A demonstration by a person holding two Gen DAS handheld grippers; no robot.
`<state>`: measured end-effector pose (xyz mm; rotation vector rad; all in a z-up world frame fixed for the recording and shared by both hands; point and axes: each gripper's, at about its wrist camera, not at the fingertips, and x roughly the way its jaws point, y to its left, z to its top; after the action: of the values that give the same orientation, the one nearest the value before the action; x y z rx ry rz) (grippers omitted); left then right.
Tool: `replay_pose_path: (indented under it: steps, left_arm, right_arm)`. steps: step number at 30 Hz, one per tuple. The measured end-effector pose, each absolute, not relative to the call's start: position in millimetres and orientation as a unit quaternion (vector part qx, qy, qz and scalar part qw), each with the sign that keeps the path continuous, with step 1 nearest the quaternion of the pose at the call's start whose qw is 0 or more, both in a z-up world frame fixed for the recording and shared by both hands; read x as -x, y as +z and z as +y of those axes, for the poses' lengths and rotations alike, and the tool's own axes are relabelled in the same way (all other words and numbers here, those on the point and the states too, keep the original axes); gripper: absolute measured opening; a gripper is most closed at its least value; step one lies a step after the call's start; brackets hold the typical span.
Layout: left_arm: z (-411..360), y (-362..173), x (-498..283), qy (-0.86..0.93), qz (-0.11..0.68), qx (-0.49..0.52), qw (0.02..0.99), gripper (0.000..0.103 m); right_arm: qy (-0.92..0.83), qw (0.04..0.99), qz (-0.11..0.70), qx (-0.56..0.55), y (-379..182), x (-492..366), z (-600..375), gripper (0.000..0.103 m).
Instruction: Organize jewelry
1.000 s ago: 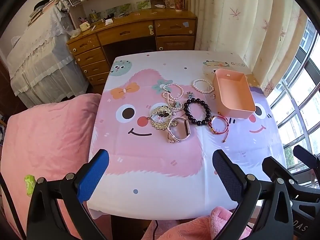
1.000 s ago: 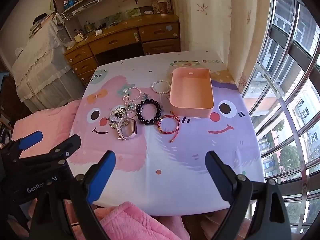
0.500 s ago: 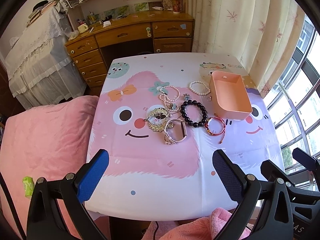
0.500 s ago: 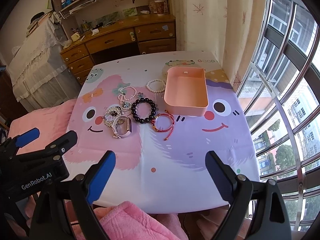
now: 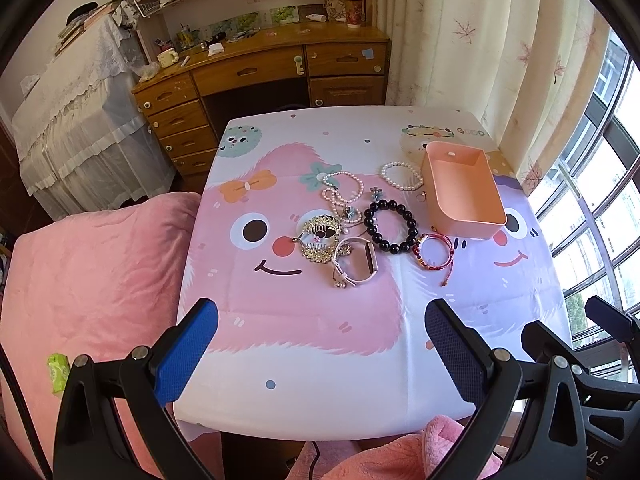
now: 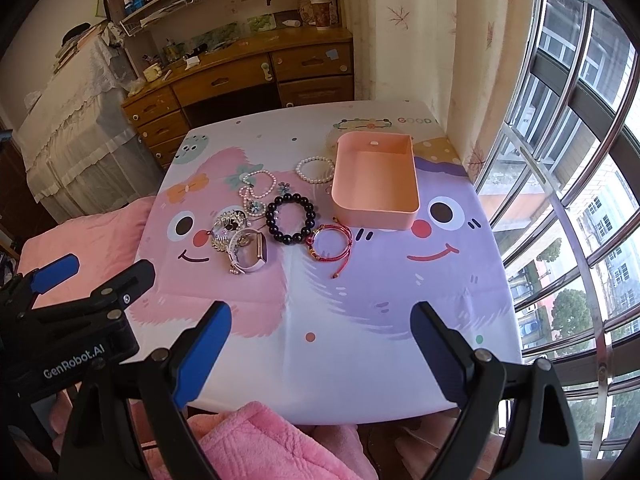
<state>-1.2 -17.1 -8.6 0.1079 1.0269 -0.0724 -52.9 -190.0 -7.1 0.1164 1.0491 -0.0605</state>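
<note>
Several pieces of jewelry lie on the cartoon tablecloth: a black bead bracelet, a red cord bracelet, a pink watch band, a gold brooch, a pearl bracelet and a pearl strand. An empty pink tray stands to their right. My left gripper and right gripper are both open and empty, above the table's near edge.
A pink blanket lies left of the table. A wooden desk with drawers stands beyond the far edge. A curtain and window bars are at the right. The left gripper's body shows in the right wrist view.
Both grippers have drawn back and lifted slightly, so the table and jewelry look a little farther off. Both stay open; nothing on the table has moved.
</note>
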Motion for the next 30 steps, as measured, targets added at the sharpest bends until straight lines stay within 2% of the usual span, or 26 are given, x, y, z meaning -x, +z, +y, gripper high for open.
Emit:
replay_pose_path:
  steps: [30]
  left_arm:
    - [-5, -1, 8, -0.036, 0.490, -0.049, 0.869, 0.102]
  right_arm:
    - [-0.030, 0.863, 0.501, -0.053, -10, 55, -186, 0.092]
